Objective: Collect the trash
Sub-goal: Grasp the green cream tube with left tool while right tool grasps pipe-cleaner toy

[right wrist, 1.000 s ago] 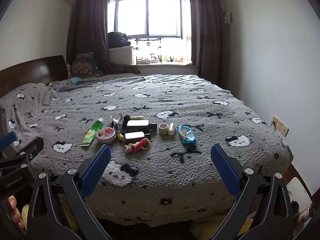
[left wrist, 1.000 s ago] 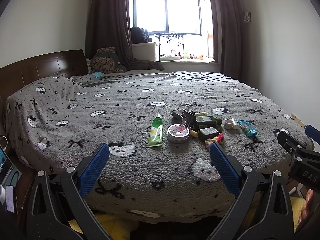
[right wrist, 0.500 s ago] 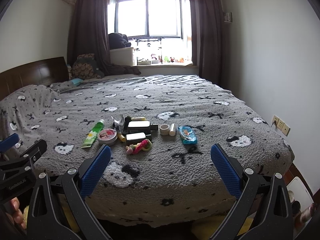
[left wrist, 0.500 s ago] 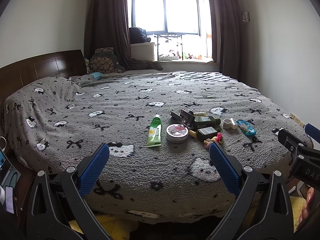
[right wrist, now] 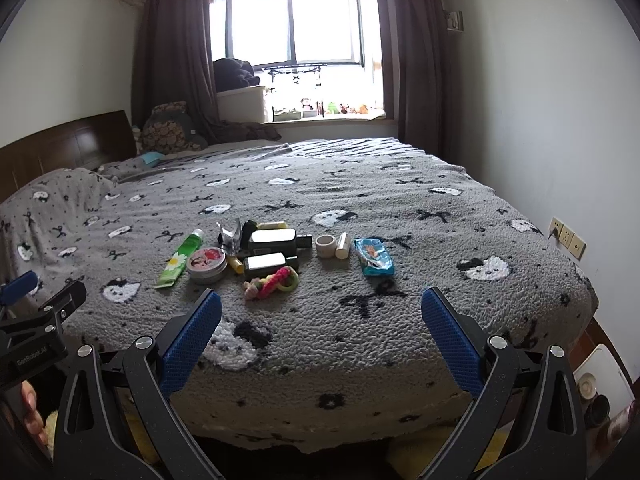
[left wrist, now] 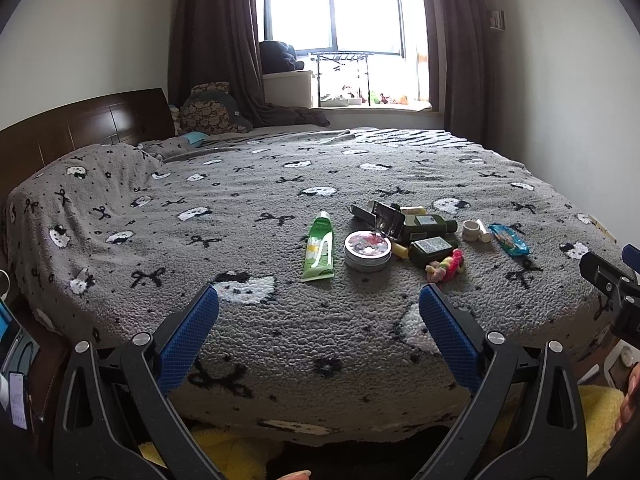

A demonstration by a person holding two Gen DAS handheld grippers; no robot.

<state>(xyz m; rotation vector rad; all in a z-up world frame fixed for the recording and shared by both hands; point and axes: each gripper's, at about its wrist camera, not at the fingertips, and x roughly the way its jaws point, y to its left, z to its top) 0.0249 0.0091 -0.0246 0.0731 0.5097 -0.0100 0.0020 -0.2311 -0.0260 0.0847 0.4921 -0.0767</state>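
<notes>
A cluster of small items lies on the grey blanket of the bed point(left wrist: 248, 352): a green tube point(left wrist: 319, 247) point(right wrist: 180, 253), a round tin point(left wrist: 367, 250) point(right wrist: 207, 264), two dark green bottles point(left wrist: 430, 225) point(right wrist: 273, 240), a crumpled silver wrapper point(left wrist: 386, 218) point(right wrist: 228, 237), a pink-and-yellow hair tie point(left wrist: 445, 265) point(right wrist: 272, 281), a white tape roll point(right wrist: 327, 245) and a blue packet point(left wrist: 509, 239) point(right wrist: 374, 256). My left gripper point(left wrist: 318, 312) and right gripper point(right wrist: 321, 310) are open and empty, held before the bed's near edge.
A dark wooden headboard point(left wrist: 80, 128) stands at left with cushions point(left wrist: 212, 108) beyond. The window sill point(right wrist: 328, 116) holds a white box and small toys. Wall sockets point(right wrist: 568, 236) are at right. A yellow cloth point(left wrist: 224, 452) lies under the bed edge.
Both grippers have drifted slightly; the items sit a little differently in each view. Nothing on the bed has moved. Both grippers stay open.
</notes>
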